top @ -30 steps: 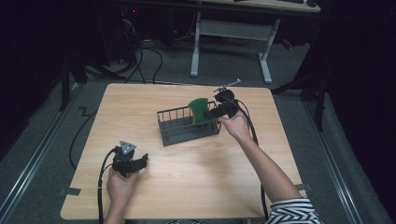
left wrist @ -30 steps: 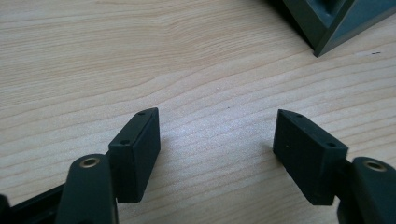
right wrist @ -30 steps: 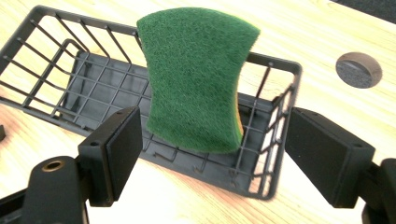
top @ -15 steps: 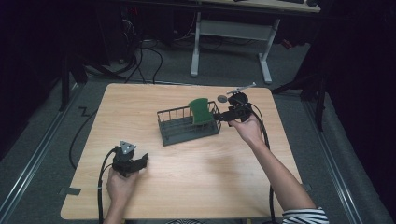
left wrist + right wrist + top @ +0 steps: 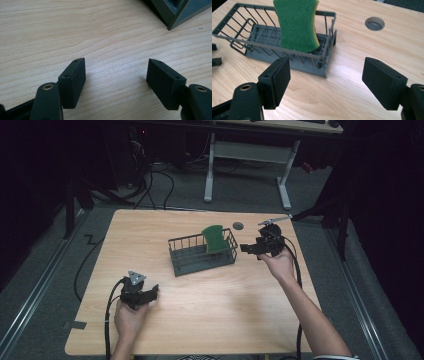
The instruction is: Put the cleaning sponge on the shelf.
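Both tools gape empty; right tool beside rack holding sponge

In the left gripper view we see just one dark corner of the wire rack; the top edge cuts off the rest. In the right gripper view the sponge is cut at the top edge, and its lower part is behind the rack's wires. In the high view both forearms leave the bottom edge, and the small round spot on the table is too small to identify.
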Tool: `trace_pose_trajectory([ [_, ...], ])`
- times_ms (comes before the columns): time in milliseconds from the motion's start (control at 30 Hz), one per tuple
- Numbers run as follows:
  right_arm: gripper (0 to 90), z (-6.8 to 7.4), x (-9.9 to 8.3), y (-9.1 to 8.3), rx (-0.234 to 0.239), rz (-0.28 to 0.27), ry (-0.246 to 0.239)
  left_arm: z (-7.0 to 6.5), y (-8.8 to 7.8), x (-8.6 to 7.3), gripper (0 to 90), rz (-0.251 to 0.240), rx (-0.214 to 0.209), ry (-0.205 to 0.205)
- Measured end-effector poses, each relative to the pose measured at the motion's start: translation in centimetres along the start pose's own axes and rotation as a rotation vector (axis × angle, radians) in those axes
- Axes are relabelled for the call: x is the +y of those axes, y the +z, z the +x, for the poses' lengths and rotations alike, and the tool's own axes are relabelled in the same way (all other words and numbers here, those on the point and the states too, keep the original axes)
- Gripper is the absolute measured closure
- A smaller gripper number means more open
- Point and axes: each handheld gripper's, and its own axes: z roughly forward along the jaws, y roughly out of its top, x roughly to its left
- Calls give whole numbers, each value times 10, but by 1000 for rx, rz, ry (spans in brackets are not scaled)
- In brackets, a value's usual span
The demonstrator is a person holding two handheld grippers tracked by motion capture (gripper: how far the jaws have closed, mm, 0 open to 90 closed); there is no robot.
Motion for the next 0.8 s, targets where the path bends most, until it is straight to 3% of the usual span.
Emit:
trace_pose_trajectory([
  [433,261,-20,-38,-21,-23,-40,49,0,0,0,323,0,0,0],
  [600,278,-32,-61,-27,-27,-64,95,0,0,0,323,0,1,1],
  [800,295,-36,-81,-30,-50,-78,101,0,0,0,323,0,1,1],
])
